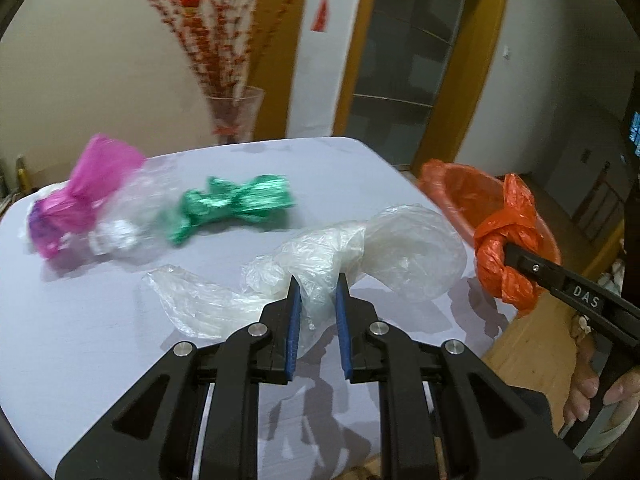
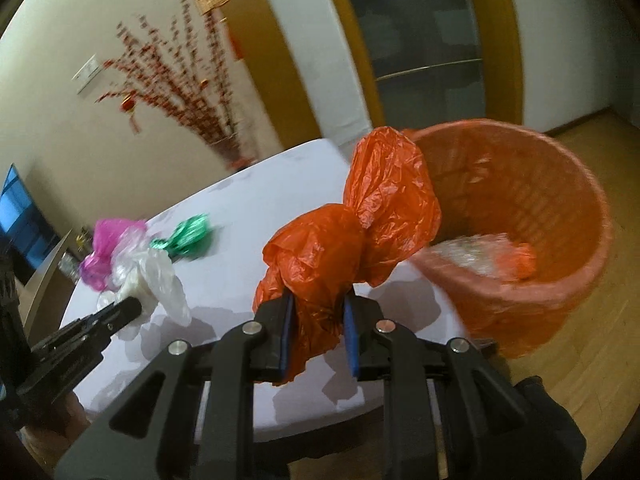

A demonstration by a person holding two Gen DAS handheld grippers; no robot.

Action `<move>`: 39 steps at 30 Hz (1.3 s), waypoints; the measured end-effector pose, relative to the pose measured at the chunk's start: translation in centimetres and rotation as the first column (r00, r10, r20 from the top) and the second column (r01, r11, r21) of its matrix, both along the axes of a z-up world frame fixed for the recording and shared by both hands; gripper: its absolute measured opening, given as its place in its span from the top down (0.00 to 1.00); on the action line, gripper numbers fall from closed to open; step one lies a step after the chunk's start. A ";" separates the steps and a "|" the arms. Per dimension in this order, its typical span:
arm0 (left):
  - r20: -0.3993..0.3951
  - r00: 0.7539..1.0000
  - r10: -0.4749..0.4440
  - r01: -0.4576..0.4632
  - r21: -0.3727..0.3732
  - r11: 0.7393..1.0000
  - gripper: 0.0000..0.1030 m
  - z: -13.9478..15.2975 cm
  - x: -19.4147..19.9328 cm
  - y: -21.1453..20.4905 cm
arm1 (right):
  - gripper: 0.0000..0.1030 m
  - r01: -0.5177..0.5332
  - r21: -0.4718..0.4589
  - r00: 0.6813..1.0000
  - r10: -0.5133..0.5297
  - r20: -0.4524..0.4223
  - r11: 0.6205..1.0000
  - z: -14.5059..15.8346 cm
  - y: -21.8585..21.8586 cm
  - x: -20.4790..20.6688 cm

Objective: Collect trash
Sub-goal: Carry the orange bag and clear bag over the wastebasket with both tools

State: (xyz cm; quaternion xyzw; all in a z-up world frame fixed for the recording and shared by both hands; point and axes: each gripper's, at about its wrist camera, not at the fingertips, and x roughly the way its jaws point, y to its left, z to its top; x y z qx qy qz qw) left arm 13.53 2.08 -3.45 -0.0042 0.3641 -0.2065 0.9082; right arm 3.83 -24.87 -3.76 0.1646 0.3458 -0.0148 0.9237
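Observation:
My left gripper (image 1: pixel 317 285) is shut on a clear white plastic bag (image 1: pixel 392 248) that rests on the pale table (image 1: pixel 100 340). My right gripper (image 2: pixel 318 300) is shut on a knotted orange plastic bag (image 2: pixel 360 232) and holds it above the table's right edge, next to the orange trash basket (image 2: pixel 532 200). The same orange bag (image 1: pixel 500 256) and basket (image 1: pixel 460 196) show in the left wrist view. A green bag (image 1: pixel 236 204), a pink bag (image 1: pixel 88 196) and a second clear bag (image 1: pixel 132 216) lie at the far left of the table.
The basket stands on the wooden floor (image 2: pixel 600 360) beyond the table's right edge, with some clear and orange trash (image 2: pixel 480 256) inside. A glass vase (image 1: pixel 236 116) with red branches stands behind the table. A glass door (image 1: pixel 408 60) is behind.

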 end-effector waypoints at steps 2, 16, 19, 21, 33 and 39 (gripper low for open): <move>0.002 1.000 -0.017 0.017 -0.009 1.000 0.84 0.1 -0.1 -1.1 | 0.79 0.024 -0.002 1.000 -0.024 0.002 1.000 0.1 -1.0 -0.3; 0.020 0.994 -0.112 0.112 -0.059 0.992 0.84 1.9 0.5 -7.4 | 0.79 0.151 -0.003 0.988 -0.151 0.025 0.989 0.7 -7.3 -2.1; 0.027 0.990 -0.139 0.141 -0.063 0.988 0.84 2.2 0.8 -8.9 | 0.79 0.164 -0.004 0.986 -0.164 0.031 0.986 0.9 -8.1 -2.3; 0.029 0.988 -0.151 0.153 -0.066 0.986 0.84 2.4 0.9 -9.7 | 0.79 0.173 -0.010 0.984 -0.173 0.036 0.985 1.1 -8.7 -2.4; 0.027 0.972 -0.234 0.236 -0.086 0.968 0.84 2.8 2.2 -14.7 | 0.79 0.223 -0.018 0.973 -0.222 0.057 0.975 1.7 -12.5 -2.2; 0.013 0.962 -0.274 0.274 -0.089 0.958 0.84 2.7 2.6 -17.3 | 0.79 0.245 -0.031 0.968 -0.243 0.058 0.969 1.7 -14.5 -2.1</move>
